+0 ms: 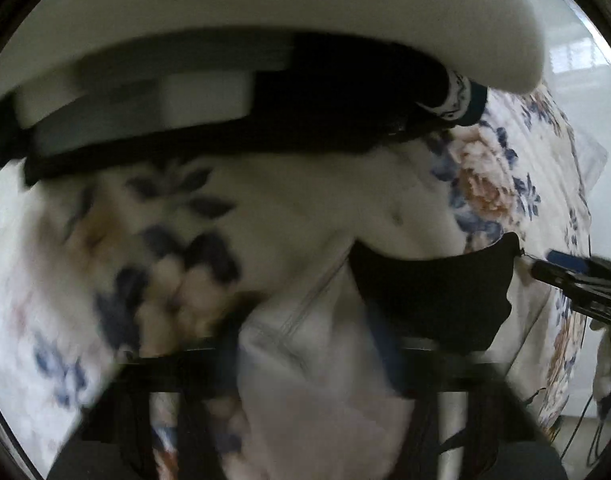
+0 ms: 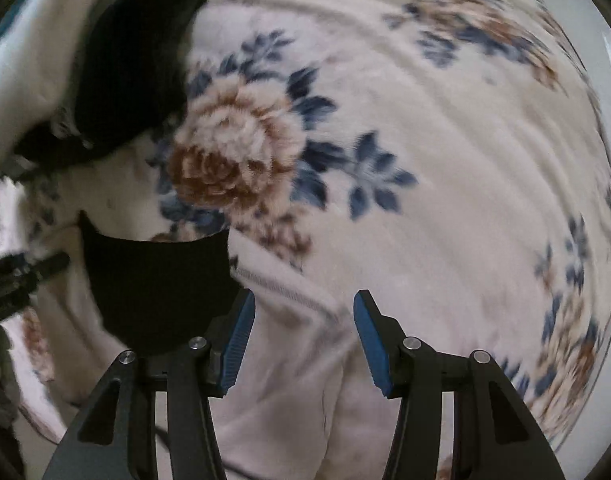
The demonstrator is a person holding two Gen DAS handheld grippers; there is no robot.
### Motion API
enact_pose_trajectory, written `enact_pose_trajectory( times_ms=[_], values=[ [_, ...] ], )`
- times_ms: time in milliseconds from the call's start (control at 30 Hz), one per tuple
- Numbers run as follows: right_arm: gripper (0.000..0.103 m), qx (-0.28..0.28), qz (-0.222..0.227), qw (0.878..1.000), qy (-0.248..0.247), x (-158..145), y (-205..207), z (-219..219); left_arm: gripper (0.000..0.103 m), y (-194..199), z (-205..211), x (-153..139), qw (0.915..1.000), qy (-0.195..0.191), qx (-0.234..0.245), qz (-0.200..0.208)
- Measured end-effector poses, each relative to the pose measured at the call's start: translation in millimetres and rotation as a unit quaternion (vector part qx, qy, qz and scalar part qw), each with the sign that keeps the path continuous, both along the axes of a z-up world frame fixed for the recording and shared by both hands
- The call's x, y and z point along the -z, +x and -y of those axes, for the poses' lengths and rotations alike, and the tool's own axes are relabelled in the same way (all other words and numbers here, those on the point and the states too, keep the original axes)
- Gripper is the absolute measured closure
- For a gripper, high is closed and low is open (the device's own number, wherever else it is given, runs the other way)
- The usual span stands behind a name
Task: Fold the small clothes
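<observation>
A small pale pink garment with stitched seams lies on a floral blanket, right under my right gripper, which is open with blue pads and holds nothing. A small black garment lies just left of it. In the left wrist view the pink garment bunches up between my left fingers, blurred and covering them; the black garment lies beyond it. My right gripper's tip shows at the right edge there. My left gripper's tip shows at the left edge of the right wrist view.
Another dark garment with a patterned band lies at the back left, also in the left wrist view. A white pillow or cushion runs along the far side. The blanket's edge drops off at the right.
</observation>
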State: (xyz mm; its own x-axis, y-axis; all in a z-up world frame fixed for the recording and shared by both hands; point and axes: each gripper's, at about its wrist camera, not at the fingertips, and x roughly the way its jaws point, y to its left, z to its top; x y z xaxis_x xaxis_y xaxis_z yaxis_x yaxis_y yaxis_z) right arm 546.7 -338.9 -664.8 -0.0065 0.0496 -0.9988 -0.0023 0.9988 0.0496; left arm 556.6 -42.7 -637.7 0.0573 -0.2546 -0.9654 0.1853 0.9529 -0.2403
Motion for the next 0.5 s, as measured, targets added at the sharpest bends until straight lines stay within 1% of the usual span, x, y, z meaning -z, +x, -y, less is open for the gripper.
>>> enact_pose_trajectory(
  times_ms=[33, 67, 100, 133, 167, 300, 333, 367, 433, 467, 500],
  values=[
    [0.064, -0.012, -0.003, 1.000, -0.007, 5, 4, -4, 0.097, 1, 4, 3, 0.9999, 0.004, 0.012, -0.004],
    [0.096, -0.026, 0.000, 1.000, -0.011, 8, 7, -8, 0.097, -1, 5, 3, 0.9998, 0.006, 0.020, 0.002],
    [0.099, -0.033, 0.006, 0.999, -0.014, 7, 7, -9, 0.097, -4, 6, 0, 0.9995, 0.008, 0.029, 0.012],
    [0.099, -0.035, 0.016, 0.999, -0.012, 3, 6, -10, 0.097, -10, 5, -7, 0.9992, 0.006, 0.034, 0.022],
    [0.099, -0.029, 0.036, 0.999, -0.003, -6, 2, -8, 0.097, -13, 3, -12, 0.9990, 0.002, 0.034, 0.029],
    [0.100, -0.018, 0.091, 0.995, 0.032, -47, -24, -1, 0.097, -46, -19, -58, 0.9972, -0.026, 0.015, 0.068],
    [0.100, -0.014, 0.100, 0.994, 0.041, -59, -34, 1, 0.097, -58, -27, -74, 0.9962, -0.035, 0.007, 0.080],
    [0.100, -0.011, 0.113, 0.992, 0.050, -75, -50, 4, 0.097, -66, -32, -88, 0.9954, -0.044, 0.001, 0.085],
    [0.100, -0.004, 0.125, 0.990, 0.062, -94, -74, 7, 0.097, -96, -49, -117, 0.9935, -0.063, -0.016, 0.094],
    [0.100, 0.001, 0.132, 0.989, 0.068, -107, -96, 10, 0.097, -107, -51, -123, 0.9929, -0.071, -0.025, 0.092],
    [0.100, 0.006, 0.135, 0.988, 0.073, -113, -116, 8, 0.097, -125, -58, -130, 0.9921, -0.082, -0.037, 0.088]
  ],
)
